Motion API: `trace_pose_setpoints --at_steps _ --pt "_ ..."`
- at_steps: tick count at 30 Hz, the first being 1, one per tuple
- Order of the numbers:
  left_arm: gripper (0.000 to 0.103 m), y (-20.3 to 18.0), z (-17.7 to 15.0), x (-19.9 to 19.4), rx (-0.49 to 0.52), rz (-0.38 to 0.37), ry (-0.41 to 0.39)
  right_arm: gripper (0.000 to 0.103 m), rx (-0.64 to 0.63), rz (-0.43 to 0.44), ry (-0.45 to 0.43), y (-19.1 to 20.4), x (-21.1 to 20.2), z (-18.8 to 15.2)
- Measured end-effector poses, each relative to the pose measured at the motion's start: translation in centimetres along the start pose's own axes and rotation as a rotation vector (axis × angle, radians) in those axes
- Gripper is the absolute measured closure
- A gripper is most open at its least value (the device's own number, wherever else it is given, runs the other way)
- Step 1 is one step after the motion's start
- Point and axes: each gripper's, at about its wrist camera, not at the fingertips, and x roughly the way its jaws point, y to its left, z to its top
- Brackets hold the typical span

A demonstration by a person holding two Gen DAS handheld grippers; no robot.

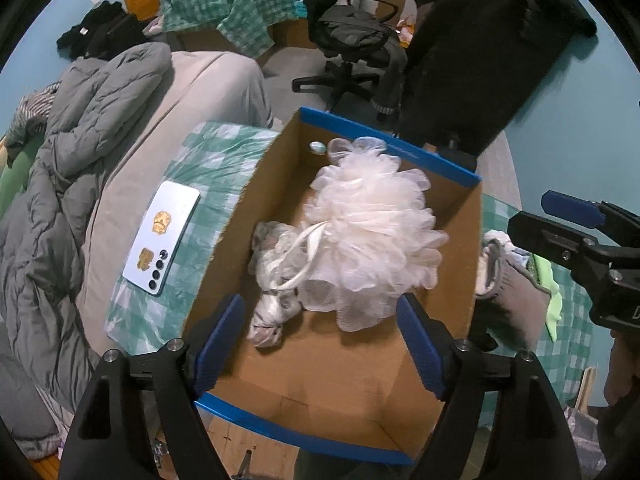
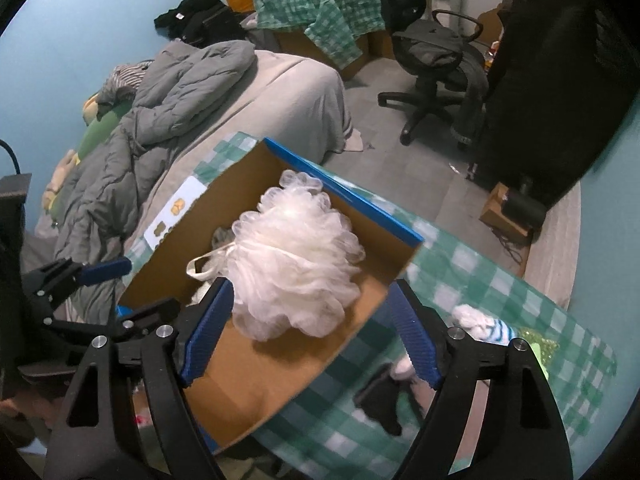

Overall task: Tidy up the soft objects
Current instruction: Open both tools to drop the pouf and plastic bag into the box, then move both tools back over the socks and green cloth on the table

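Both hand-held grippers, left [image 1: 320,344] and right [image 2: 310,332], jaws apart and empty, above cardboard box [image 1: 452,256].
White bath pouf [image 1: 372,232] lies inside, ahead of the fingers; phone [image 1: 162,236] beside box, socks [image 2: 484,326] outside it.

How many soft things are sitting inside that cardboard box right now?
2: a white bath pouf in the middle of the box, and a grey-white mesh bundle beside it. Anything under the pouf is hidden.
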Motion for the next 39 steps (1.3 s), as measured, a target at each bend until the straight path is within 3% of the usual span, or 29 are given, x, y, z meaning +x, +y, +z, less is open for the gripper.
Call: trace_pose_setpoints --at_steps 22,39 --pt "0.023 -9.2 -2.0 -0.2 0.104 -0.079 0.033 0.023 0.121 -0.078 0.015 -9.1 -4.7 -5.7" --pt "0.023 -17.3 -3.6 2.2 0.225 -0.143 0.112 0.023 0.254 -0.149 0.035 -17.0 -7.3 -11.1"
